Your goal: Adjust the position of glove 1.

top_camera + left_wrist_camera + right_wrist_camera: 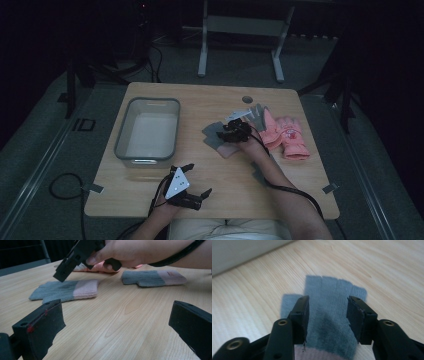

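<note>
A grey knit glove with a pink cuff (214, 135) (62, 290) (327, 296) lies flat at the table's middle. My right gripper (223, 133) (62, 273) (328, 312) hovers just over it, open, one jaw on each side of the glove's grey part, with nothing pinched. A second grey and pink glove (258, 174) (152, 278) lies nearer the person, partly under the right forearm. My left gripper (196, 179) (115, 327) is held wide open and empty near the table's front edge, pointing toward the gloves.
A grey plastic bin (121, 131) stands at the table's left. A pair of pink padded gloves (287, 136) (98, 266) lies at the right, with grey glove fingers (259, 112) behind them. A round hole (247, 99) is near the table's far edge.
</note>
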